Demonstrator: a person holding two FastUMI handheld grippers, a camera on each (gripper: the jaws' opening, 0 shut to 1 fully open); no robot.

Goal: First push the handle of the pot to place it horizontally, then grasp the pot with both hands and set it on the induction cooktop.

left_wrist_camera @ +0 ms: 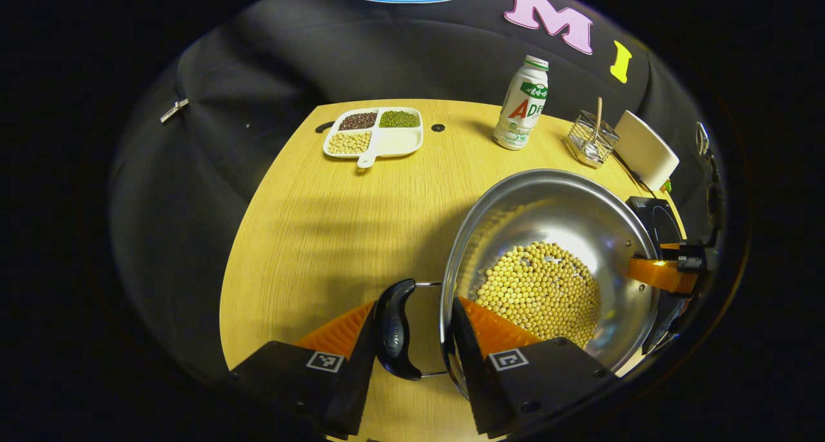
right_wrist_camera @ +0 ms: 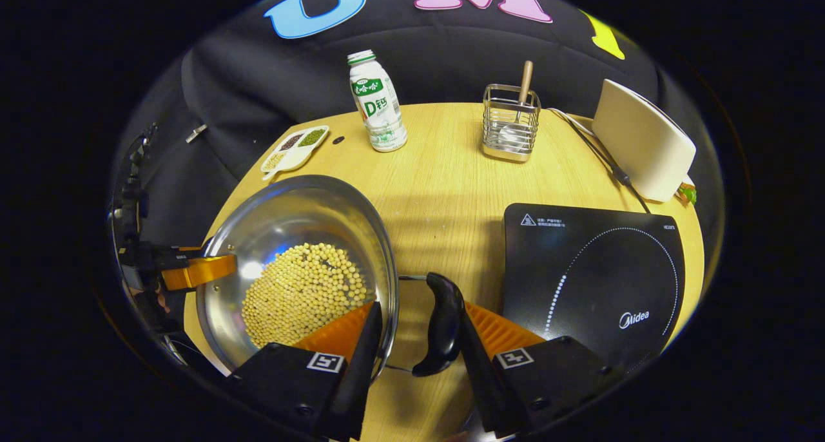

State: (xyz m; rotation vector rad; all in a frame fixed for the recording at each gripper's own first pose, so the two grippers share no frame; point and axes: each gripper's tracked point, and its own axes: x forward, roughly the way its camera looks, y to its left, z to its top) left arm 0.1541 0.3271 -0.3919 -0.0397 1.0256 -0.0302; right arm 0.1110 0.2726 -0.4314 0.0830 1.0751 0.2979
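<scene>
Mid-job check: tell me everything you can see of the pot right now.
The pot is a shiny steel bowl-shaped pan, open-topped, holding a heap of yellow beans. It has two black side handles on wire brackets: the left handle and the right handle, both lying level. The left gripper straddles the left handle and rim, the right gripper likewise on its side; full contact cannot be told. The pot sits over the wooden table, left of the cooktop, not on it.

Black angular housings behind the left gripper (left_wrist_camera: 419, 329) and right gripper (right_wrist_camera: 416, 329), each side bearing a small square black-and-white marker and round screws near the lower edge, with ribbed inner faces on the fingers (left_wrist_camera: 493, 329).
</scene>
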